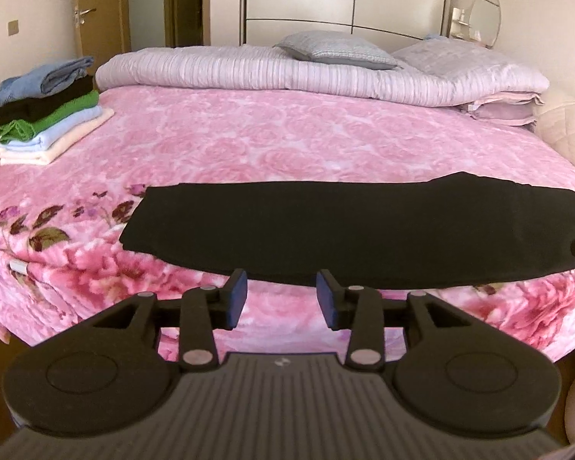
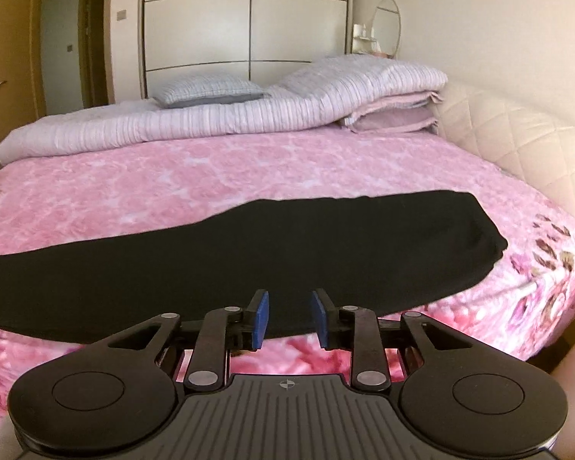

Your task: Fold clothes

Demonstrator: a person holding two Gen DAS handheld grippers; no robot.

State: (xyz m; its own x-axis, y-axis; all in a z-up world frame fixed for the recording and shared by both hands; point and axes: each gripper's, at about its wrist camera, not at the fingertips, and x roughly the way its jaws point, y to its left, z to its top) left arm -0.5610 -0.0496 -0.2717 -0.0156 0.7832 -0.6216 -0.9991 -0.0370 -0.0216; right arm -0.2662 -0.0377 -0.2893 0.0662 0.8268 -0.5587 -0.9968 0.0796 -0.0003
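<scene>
Now black garment point(image 1: 356, 230) flat on bed point(image 1: 249, 145), beyond empty jaws.

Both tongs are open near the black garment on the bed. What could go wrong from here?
1. The black garment lies along the bed edge; a careless pull might drag it off.
2. Left tongs and right tongs may pinch only the top layer, undoing the fold.
3. Carried carelessly, it might topple the stack.

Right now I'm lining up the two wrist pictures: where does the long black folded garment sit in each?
Left wrist: the long black folded garment spans centre to right edge, on the pink floral blanket.
Right wrist: it spans left edge to centre-right.
Shared landmark: the grey checked pillow.
</scene>
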